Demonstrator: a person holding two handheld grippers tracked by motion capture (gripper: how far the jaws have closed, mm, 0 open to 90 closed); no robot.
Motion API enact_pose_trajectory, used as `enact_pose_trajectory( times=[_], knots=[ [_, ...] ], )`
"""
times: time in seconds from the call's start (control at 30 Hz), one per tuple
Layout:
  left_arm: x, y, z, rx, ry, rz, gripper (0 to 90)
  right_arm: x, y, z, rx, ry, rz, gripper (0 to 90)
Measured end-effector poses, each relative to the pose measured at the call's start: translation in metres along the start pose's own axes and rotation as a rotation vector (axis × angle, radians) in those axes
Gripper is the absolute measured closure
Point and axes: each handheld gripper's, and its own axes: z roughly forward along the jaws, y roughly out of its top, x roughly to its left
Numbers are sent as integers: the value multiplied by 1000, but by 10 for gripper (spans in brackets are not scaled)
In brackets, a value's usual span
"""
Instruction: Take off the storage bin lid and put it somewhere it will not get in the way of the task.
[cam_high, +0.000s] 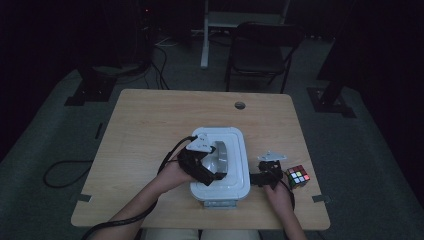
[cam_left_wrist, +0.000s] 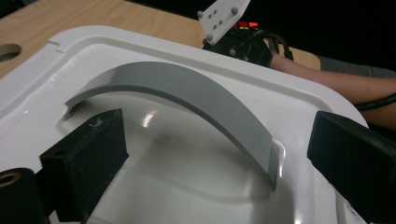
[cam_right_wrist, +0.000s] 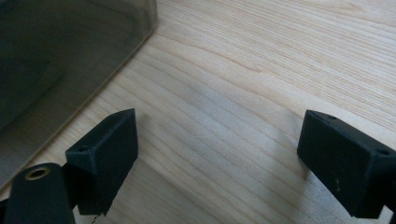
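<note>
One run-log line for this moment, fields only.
left gripper: open, jaws astride grey arched handle, untouched | white plastic box lid: on | right gripper: open over wooden table | puzzle cube: beside right hand

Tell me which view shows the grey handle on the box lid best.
The left gripper view: the grey handle arches across the white lid between the left gripper's open jaws. The high view shows the handle small and partly hidden by that gripper. The right gripper view gives the box's side wall.

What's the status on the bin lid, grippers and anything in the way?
Left gripper open, astride the grey handle of the white lid, no contact. Right gripper open over bare table. Puzzle cube off to the side, no obstruction.
</note>
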Motion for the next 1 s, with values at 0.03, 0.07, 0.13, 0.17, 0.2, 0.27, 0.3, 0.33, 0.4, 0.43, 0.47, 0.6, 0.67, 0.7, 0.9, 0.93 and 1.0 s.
enact_pose_trajectory(
  times=[0.03,0.07,0.13,0.17,0.2,0.27,0.3,0.33,0.4,0.43,0.47,0.6,0.67,0.7,0.9,0.93,1.0],
  knots=[
    [0,1,1,0,1,0,86,0,0,0,0,0,0,121],
    [0,1,1,0,1,0,125,0,0,0,0,0,0,121],
    [-1,3,3,3,-3,9,154,0,0,0,0,0,0,121],
    [-2,3,5,8,-4,21,154,0,0,0,0,0,0,121],
    [-3,4,6,11,-7,26,162,0,0,0,0,0,-1,121],
    [-4,4,9,28,3,33,191,0,0,0,0,0,0,121],
    [-4,4,10,37,7,33,191,0,0,0,0,0,0,121],
    [-5,5,11,44,10,38,192,0,0,0,0,0,0,121],
    [-7,6,13,54,23,45,193,0,0,0,0,0,0,121],
    [-8,7,13,52,18,43,199,0,0,0,0,0,0,121],
    [-8,7,13,52,18,43,223,0,0,0,0,0,0,121],
    [-9,8,15,47,8,38,339,0,0,0,1,0,-1,121],
    [-8,8,16,52,6,41,377,0,0,0,1,0,-1,121],
    [-9,8,16,54,8,37,395,0,0,0,0,0,0,121],
    [-8,7,16,47,-8,37,464,0,0,0,0,0,0,121],
    [-8,7,16,46,-12,37,473,0,0,0,0,0,0,121],
    [-9,6,16,40,-20,37,498,0,0,0,0,0,0,121]
  ],
)
